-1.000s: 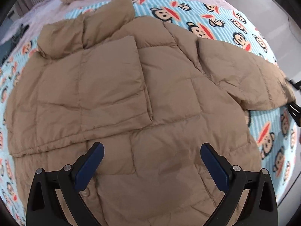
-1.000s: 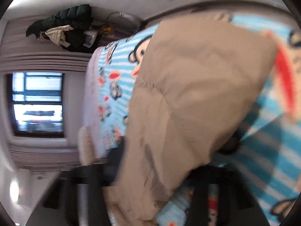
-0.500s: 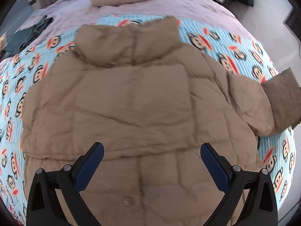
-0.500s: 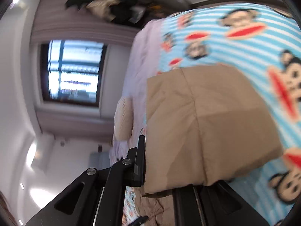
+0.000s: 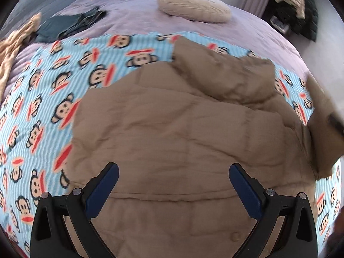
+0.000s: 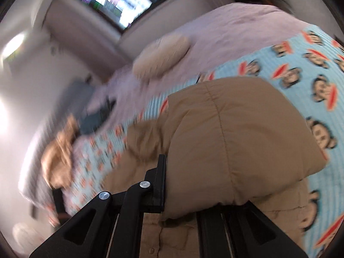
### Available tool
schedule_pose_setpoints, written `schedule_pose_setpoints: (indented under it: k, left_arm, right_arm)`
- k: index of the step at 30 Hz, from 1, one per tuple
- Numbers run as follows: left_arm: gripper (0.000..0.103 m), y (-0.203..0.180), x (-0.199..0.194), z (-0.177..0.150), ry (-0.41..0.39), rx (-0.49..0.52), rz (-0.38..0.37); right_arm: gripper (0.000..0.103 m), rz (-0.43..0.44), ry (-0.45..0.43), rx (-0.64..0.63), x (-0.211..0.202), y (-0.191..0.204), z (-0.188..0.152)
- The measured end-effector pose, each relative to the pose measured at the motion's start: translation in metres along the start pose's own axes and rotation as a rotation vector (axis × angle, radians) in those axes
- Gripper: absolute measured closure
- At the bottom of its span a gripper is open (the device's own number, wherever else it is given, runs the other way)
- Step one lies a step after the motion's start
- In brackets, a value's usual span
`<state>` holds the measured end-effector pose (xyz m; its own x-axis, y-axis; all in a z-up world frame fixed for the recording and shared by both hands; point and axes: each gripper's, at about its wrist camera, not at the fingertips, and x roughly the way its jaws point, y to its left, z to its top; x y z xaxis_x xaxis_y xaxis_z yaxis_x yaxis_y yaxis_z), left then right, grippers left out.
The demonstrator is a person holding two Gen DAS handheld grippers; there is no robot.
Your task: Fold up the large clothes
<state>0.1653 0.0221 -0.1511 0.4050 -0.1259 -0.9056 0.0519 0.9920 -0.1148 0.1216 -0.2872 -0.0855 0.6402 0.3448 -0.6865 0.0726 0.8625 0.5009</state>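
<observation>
A tan puffer jacket [image 5: 182, 133] lies spread on a blue monkey-print blanket [image 5: 43, 99] on the bed, collar toward the far side. My left gripper [image 5: 172, 185] is open and empty, hovering above the jacket's lower body. My right gripper [image 6: 182, 185] is shut on the jacket's sleeve [image 6: 232, 142] and holds it lifted above the jacket. In the left wrist view that raised sleeve [image 5: 322, 129] shows at the right edge, blurred.
A beige pillow [image 5: 193, 6] lies at the head of the lilac bedspread [image 5: 139, 19]. Dark folded clothes [image 5: 71, 21] and a tan garment [image 5: 15, 43] sit at the far left. A pile of clothes [image 5: 296, 2] stands beyond the bed's right corner.
The right gripper has swung the held sleeve up and inward over the jacket. The left gripper has shifted right and stayed open.
</observation>
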Motion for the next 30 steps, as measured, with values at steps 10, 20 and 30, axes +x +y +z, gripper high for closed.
schedule_pose_setpoints:
  k: [10, 20, 30]
  left_arm:
    - [0.000, 0.034, 0.019, -0.016, 0.025, -0.015, -0.013]
    - [0.000, 0.038, 0.016, -0.014, 0.031, -0.022, -0.064]
    - [0.000, 0.060, -0.004, -0.004, -0.017, -0.059, -0.191]
  right_arm:
    - [0.091, -0.095, 0.155, 0.155, 0.083, -0.014, -0.061]
    - [0.034, 0.005, 0.119, 0.233, 0.030, -0.014, -0.057]
    - [0.092, -0.014, 0.017, 0.340, 0.015, -0.030, -0.032]
